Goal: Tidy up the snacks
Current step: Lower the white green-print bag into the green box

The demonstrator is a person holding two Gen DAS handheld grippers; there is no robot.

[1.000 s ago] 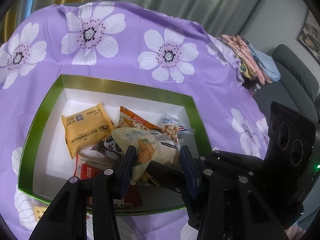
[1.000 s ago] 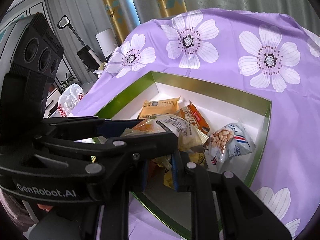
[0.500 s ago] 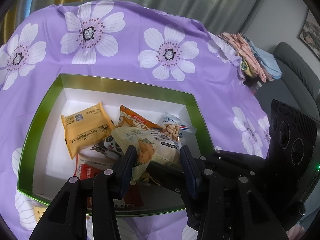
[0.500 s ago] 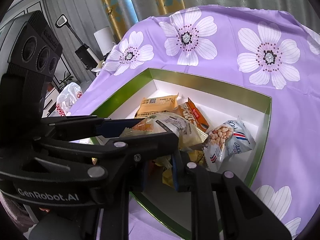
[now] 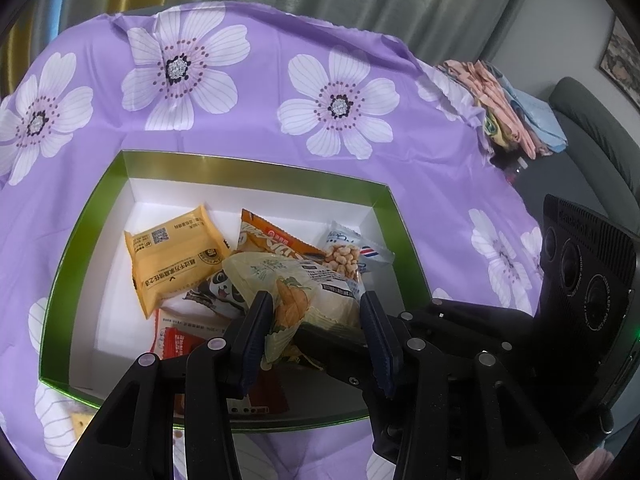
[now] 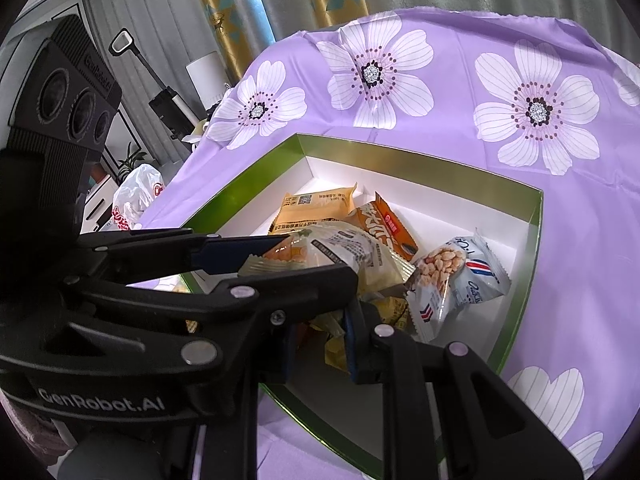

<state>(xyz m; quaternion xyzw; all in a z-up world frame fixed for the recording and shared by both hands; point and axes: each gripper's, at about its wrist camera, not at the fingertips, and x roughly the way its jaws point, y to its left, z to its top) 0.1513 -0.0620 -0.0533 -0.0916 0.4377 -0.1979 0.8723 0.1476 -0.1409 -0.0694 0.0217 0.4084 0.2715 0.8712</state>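
step: placing pale snack packet (image 5: 296, 284) into green box (image 5: 256, 168), frame centre | left hand-held gripper (image 5: 316, 328) pinching it | right hand-held gripper (image 6: 320, 336) pressed together | next: lower, release

Nothing moved, pale snack packet (image 5: 304, 292), both grippers, box contents unchanged

One green box (image 5: 56, 276) ahead of the claws. Six snack packets visible: one pale-green (image 5: 316, 292) between the left claw's fingers, then yellow (image 5: 176, 256), orange (image 5: 276, 240), peanut (image 5: 352, 256), panda (image 5: 216, 292), red (image 5: 176, 336) beyond.
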